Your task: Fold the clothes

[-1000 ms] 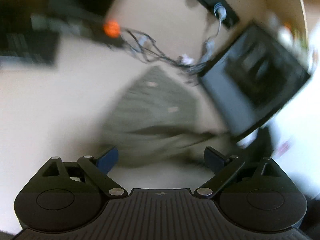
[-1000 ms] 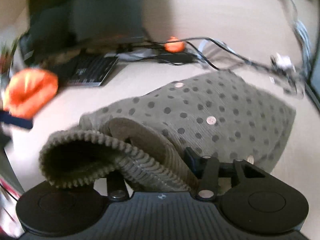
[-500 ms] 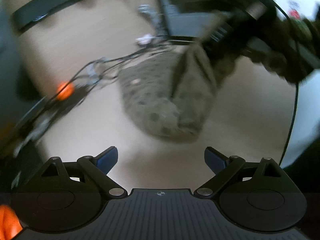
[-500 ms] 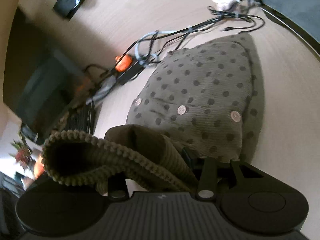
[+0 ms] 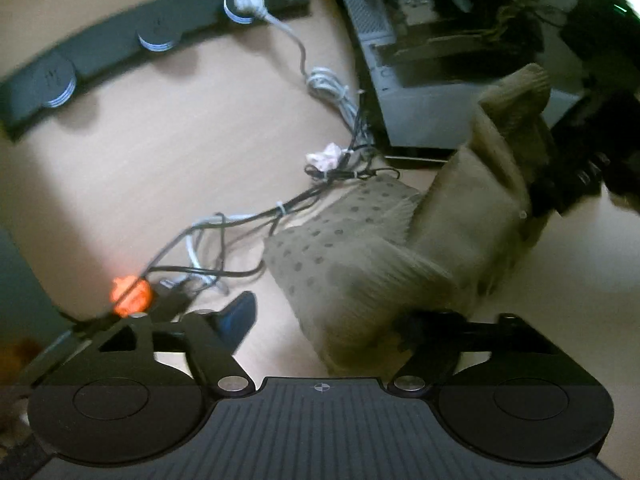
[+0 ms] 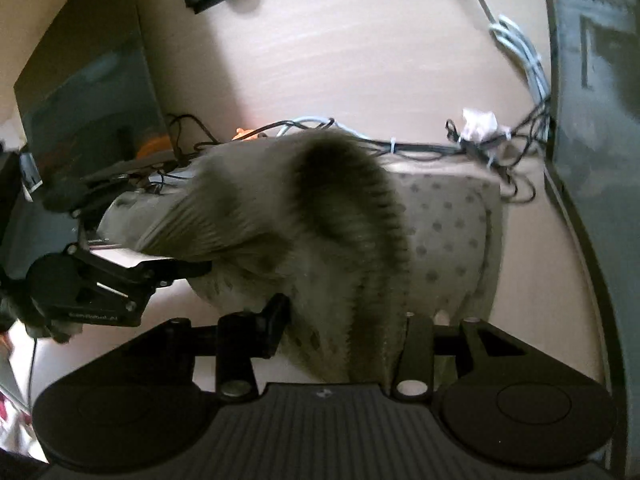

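mid-fold: the dotted garment point(image 6: 448, 232) is half lifted off the counter point(image 5: 168, 152).
right hand-held gripper point(image 6: 344, 328) pinches its ribbed edge; left hand-held gripper point(image 5: 328, 320), jaws closing around a corner, should grip next.

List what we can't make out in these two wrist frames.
- Left gripper, left wrist view: jaws closing around the dotted garment, but cloth covers the right finger, so contact is unclear.
- Right gripper, right wrist view: shut on the garment's ribbed edge; motion blur smears that edge.
- Garment type: bunched and partly lifted, can't tell.
- Dark box, left wrist view: cut by the top edge, blurred.
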`<state>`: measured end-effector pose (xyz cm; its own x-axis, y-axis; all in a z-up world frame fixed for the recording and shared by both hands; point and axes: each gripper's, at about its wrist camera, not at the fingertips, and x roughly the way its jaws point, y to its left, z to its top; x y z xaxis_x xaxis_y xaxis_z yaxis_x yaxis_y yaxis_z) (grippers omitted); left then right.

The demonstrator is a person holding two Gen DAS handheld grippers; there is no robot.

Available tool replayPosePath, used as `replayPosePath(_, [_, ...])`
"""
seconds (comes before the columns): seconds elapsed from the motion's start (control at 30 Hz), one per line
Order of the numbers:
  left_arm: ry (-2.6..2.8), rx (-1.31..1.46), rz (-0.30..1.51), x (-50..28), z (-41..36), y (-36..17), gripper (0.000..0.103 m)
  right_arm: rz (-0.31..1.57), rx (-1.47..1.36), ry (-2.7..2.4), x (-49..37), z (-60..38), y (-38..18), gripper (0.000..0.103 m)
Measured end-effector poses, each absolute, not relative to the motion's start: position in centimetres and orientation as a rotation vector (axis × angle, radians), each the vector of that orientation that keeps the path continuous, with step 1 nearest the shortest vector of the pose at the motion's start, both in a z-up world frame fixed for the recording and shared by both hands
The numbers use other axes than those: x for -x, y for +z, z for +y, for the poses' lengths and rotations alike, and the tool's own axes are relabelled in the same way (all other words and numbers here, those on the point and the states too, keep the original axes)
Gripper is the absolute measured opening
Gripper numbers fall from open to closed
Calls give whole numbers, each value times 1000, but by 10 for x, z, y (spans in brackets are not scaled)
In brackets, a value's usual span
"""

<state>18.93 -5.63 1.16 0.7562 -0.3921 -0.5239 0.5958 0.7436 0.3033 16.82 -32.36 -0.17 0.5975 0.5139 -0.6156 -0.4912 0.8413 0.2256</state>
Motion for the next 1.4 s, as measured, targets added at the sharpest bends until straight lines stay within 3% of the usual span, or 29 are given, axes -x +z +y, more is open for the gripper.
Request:
replayPosePath(0.07, [-619,-501,457,-195,-64,11,71,727,-29,589,-173,-328,-1,41])
replayPosePath(0.23, [-696,-413,542,-204,-67,5,45,785,-66,624,-173,-329,-5,32])
replayPosePath(0.43, [-722,-280,641,-181,-53,7,31,829,-37,638,-146,-320,-1,24])
replayPosePath(0.73, [-759,-273,636,-96,-33,21,27,859,-11,659,-71,-295,17,22])
replayPosePath(0.93, [-825,-236,653,-47,-5,49,27,808,20,690,-17,-283,61,22])
replayPosePath(1.13, [-774,-195,633,-69,1,71,27,684,52,635,-57,-276,77,22])
replayPosePath(1.2, [-712,-205,612,-92,-11,69,29,693,100,557,-92,-271,55,27])
replayPosePath(1.27, [-634,-207,599,-118,-28,58,39,701,147,478,-126,-267,34,54])
replayPosePath(1.33, [-551,-205,593,-147,-43,41,49,729,195,395,-157,-263,12,56])
replayPosePath(1.4, [-512,-103,681,-175,-43,25,50,775,212,336,-176,-264,-6,61])
